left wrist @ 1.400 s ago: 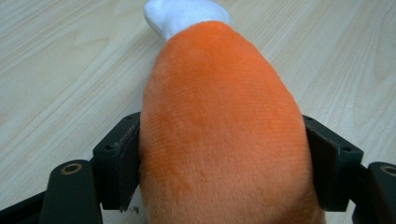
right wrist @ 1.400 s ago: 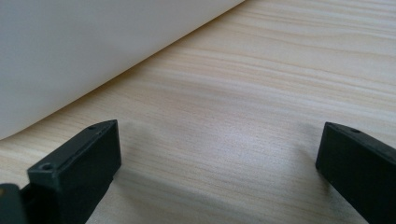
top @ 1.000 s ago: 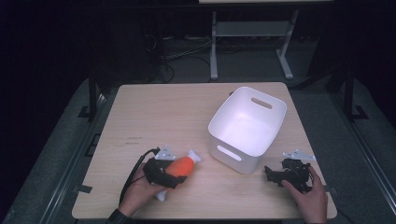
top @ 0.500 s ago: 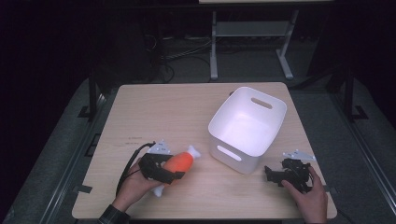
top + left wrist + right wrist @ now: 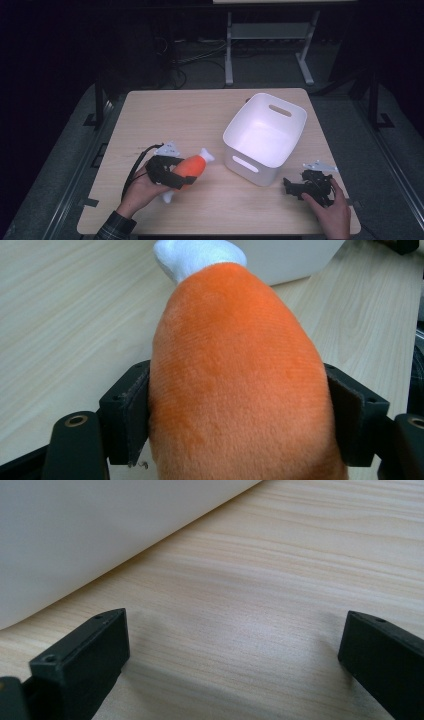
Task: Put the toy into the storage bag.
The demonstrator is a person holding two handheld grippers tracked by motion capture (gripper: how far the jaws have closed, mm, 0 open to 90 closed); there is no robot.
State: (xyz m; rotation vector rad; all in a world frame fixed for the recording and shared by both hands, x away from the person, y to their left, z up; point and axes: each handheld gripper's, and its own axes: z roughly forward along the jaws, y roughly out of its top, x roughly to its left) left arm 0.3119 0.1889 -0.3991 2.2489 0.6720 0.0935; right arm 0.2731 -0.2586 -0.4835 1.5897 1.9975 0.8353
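An orange plush toy with white ends lies at the front left of the wooden table. My left gripper is shut on its orange body; in the left gripper view both black pads press into the plush toy, whose white tip points toward the bin. A white plastic bin with handle slots stands right of centre and looks empty. My right gripper rests open on the table at the front right, just short of the bin's near corner; the bin wall fills the upper left ahead of its jaws.
The table's front edge runs close behind both hands. Bare wood stretches across the table's far left half. Past the far edge stand a white metal stand and cables on a dark floor.
My left gripper has shifted slightly left and toward the front with the plush toy held in it. The right gripper and the bin have stayed put.
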